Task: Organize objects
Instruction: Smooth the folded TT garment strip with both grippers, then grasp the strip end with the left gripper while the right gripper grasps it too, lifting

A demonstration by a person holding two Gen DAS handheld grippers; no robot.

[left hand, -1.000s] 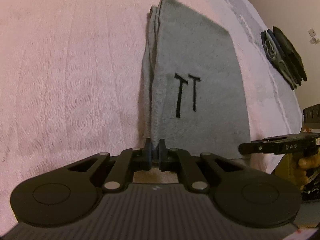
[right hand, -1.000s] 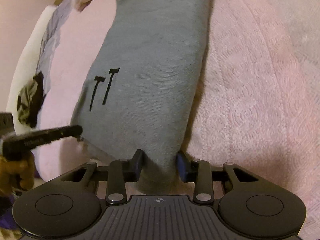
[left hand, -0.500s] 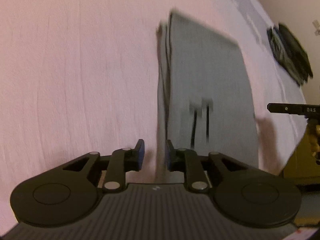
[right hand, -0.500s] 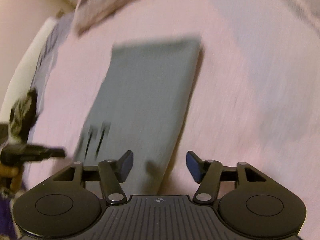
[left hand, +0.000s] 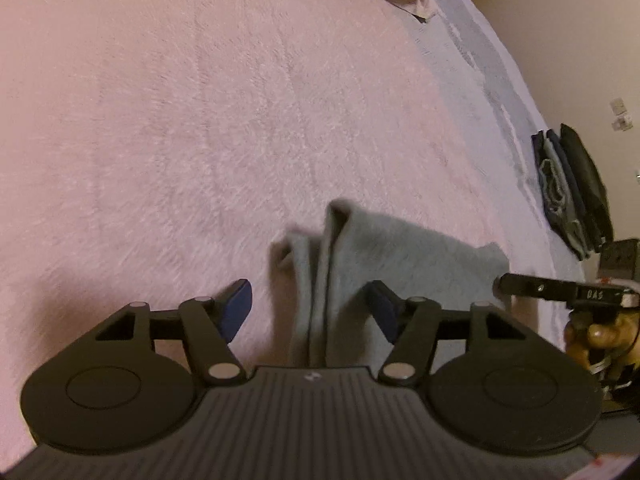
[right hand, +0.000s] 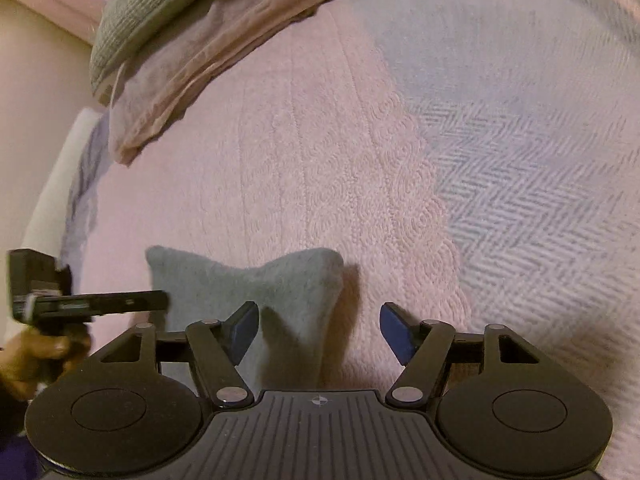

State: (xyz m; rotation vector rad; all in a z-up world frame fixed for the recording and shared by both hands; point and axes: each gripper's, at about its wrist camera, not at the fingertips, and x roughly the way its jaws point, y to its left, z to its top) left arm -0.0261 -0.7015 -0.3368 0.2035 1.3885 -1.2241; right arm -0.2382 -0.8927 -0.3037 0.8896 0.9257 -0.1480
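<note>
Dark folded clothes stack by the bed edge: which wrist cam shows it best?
Left wrist: the dark folded clothes stack sits at far right, its layered edges visible. The right wrist view doesn't show it, only the grey folded garment and bedding.

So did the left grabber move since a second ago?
Yes. The left gripper has let go of the grey towel, opened, and pulled back toward the bed's near edge; the dark folded stack sits lower in view.
</note>
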